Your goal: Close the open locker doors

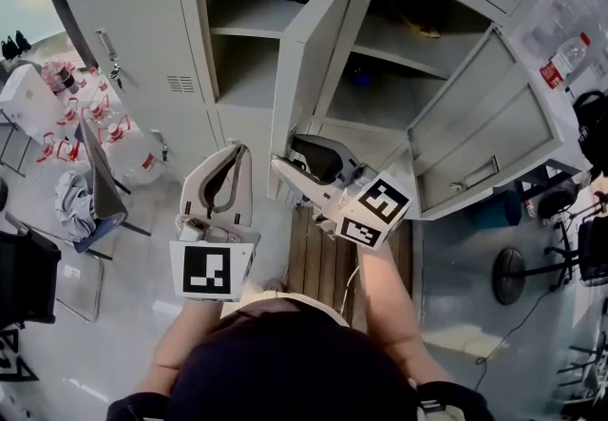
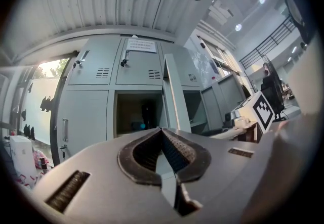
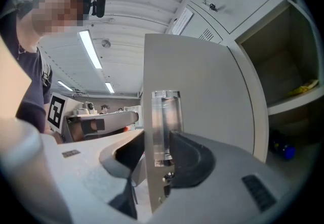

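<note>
Left hand-held gripper hangs idle before the lockers, jaws together on nothing. Your right hand-held gripper has its jaws apart, straddling the free edge of the nearer open door, right at the pull handle. Good spot: it's thin sheet metal, likely light and stiff, and should swing easily from that edge, far from the hinge. It's pale grey, plain-faced, standing wide out. Further right, a second open door waits.
</note>
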The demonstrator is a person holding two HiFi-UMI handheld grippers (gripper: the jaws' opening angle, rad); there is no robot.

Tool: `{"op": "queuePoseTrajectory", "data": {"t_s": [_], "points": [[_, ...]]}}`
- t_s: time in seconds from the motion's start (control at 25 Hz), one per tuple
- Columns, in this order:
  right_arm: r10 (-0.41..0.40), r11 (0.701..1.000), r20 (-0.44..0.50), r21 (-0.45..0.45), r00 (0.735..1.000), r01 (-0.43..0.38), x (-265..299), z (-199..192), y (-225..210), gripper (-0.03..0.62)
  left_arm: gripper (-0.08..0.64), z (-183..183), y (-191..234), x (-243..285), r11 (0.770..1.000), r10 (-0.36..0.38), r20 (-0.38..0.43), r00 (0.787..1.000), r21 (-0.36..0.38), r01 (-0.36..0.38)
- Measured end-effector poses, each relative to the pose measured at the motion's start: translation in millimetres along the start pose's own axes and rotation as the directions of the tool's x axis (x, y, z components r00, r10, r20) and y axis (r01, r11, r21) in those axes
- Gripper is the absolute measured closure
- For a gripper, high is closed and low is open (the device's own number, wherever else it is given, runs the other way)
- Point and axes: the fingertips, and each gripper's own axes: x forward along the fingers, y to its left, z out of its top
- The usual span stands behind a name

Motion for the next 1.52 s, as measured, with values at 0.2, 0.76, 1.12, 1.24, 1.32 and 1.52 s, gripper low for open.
{"op": "queuePoseTrajectory", "data": {"t_s": [0.2,0.76,1.12,1.24,1.32,1.52], "points": [[-0.005,1.0,0.004,0.001,1.0,0.005,16,-1,3,0.443,0.556,-3,18,-9,0.999,0.044,-0.015,0.999,-0.005,-0.045],[-0.04,0.999,0.001,-0.022,0.999,0.04,68,-4,-1,0.454,0.556,-13,67,8,0.999,0.051,-0.02,0.999,-0.011,-0.051],[-0.063,0.998,-0.007,-0.003,0.998,0.063,102,-4,-8,0.476,0.555,-21,94,25,0.999,0.021,-0.012,1.0,-0.029,-0.021],[-0.089,0.996,-0.003,-0.015,0.996,0.089,116,-4,-13,0.486,0.555,-24,104,30,0.999,0.012,-0.02,1.0,-0.031,-0.012],[-0.103,0.994,-0.001,-0.02,0.995,0.103,126,-4,-17,0.486,0.556,-25,112,33,0.999,0.007,-0.02,1.0,-0.032,-0.007],[-0.125,0.992,0.001,-0.025,0.992,0.125,145,-4,-27,0.497,0.556,-32,130,42,0.999,-0.008,-0.024,1.0,-0.046,0.007]]}}
